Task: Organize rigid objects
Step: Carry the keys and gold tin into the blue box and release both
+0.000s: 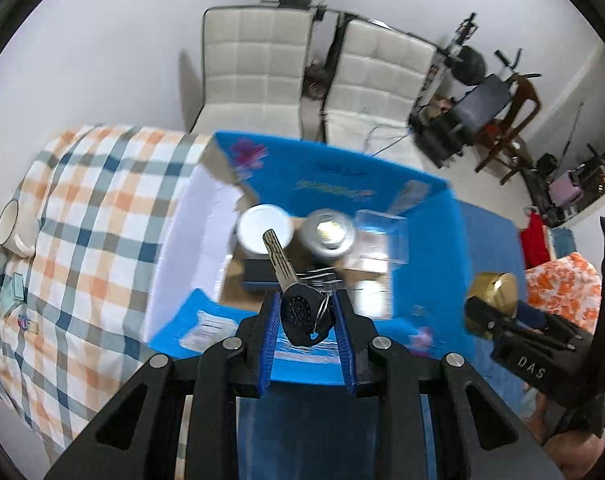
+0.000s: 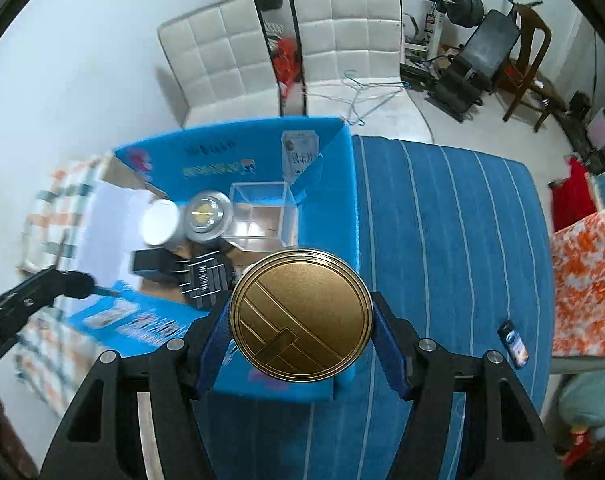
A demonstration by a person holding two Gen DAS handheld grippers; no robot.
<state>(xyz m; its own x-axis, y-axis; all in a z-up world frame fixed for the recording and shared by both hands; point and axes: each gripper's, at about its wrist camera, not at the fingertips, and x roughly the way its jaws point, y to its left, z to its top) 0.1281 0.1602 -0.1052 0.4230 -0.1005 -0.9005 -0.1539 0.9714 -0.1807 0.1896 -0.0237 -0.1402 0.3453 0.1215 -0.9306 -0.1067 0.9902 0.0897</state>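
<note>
- Above the open blue box (image 1: 418, 248), my left gripper (image 1: 307, 314) holds a key (image 1: 280, 264) by its black head, fingers narrowed on it, blade pointing forward over the contents.
- Just beside the box's near right corner, my right gripper (image 2: 300, 316) clamps a round gold tin (image 2: 301, 315) by its rim.
- Inside already: a white jar (image 2: 160, 222), a silver can (image 2: 207, 216), a clear cube (image 2: 260, 216) and dark items I cannot identify.
- Step in hand, as I judge it: depositing both. Next I should lower each over free floor, then open.
</note>
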